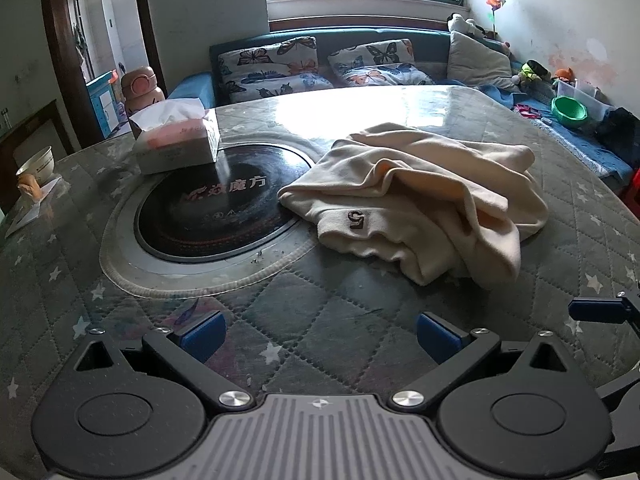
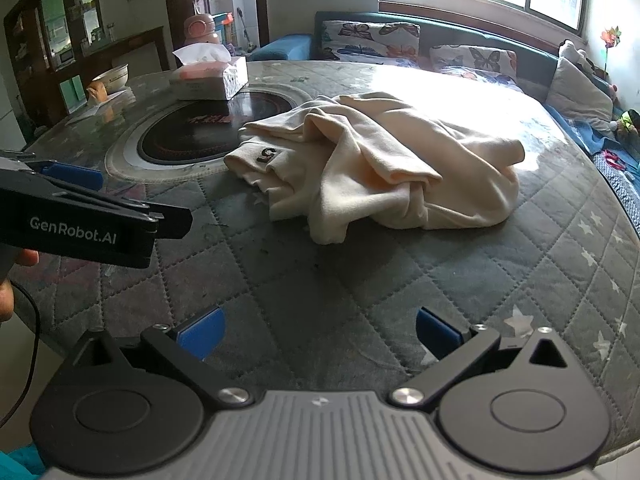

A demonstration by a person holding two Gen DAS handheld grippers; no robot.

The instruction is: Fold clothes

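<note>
A cream garment [image 1: 416, 200] with a dark "5" patch lies crumpled in a heap on the round quilted table [image 1: 312, 312], right of the middle. It also shows in the right wrist view [image 2: 376, 168]. My left gripper [image 1: 320, 334] is open and empty, hovering over the table's near edge, short of the garment. My right gripper [image 2: 318, 332] is open and empty, also short of the garment. The left gripper's body [image 2: 80, 216] shows at the left of the right wrist view.
A black induction hob [image 1: 220, 204] is set into the table's centre. A tissue box [image 1: 176, 140] stands at its far left edge. A bowl [image 1: 36, 162] sits at the table's left. A sofa with butterfly cushions [image 1: 280, 68] runs behind.
</note>
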